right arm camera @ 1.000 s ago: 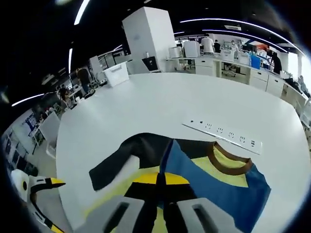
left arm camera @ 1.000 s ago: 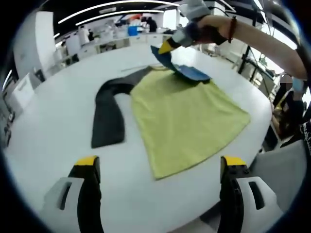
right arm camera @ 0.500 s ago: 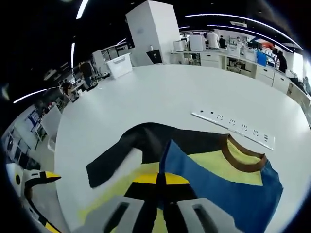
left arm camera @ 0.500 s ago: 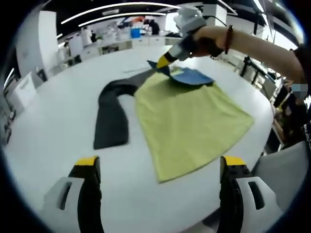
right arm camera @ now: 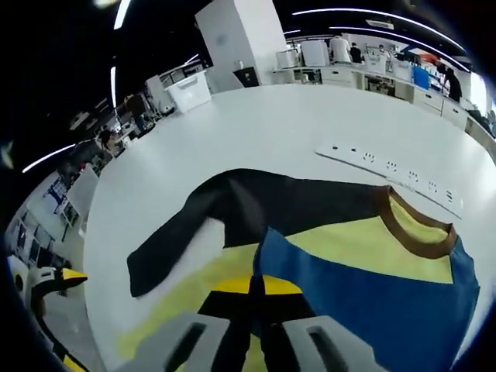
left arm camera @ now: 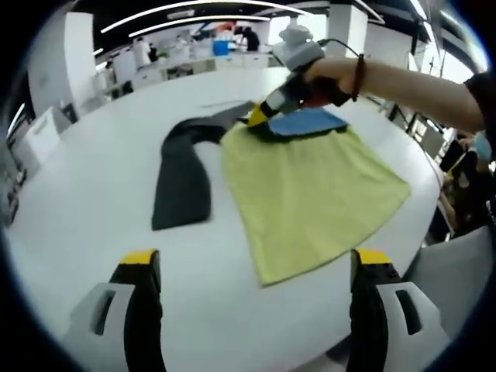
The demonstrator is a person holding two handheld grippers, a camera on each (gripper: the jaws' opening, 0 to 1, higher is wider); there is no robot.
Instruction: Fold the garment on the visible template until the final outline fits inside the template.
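- A long-sleeved shirt [left arm camera: 310, 186] with a yellow-green body lies spread on the white table [left arm camera: 77, 209]; its hem reaches toward the near table edge in the left gripper view.
- Its black sleeve [left arm camera: 182, 174] lies flat on the table beside the body, bent at the shoulder and running toward the near edge.
- The blue sleeve [right arm camera: 372, 302] is folded over the chest of the shirt, just below the brown collar [right arm camera: 415, 232].
- The right gripper [right arm camera: 258, 291] has its jaws pressed together on the corner of the blue sleeve, low over the yellow-green cloth; in the left gripper view a hand [left arm camera: 325, 77] holds it at the far end of the shirt.
- The left gripper [left arm camera: 252, 267] hangs above the near table edge, jaws wide apart, holding nothing.
- A white power strip [right arm camera: 387, 174] lies on the table beyond the collar.
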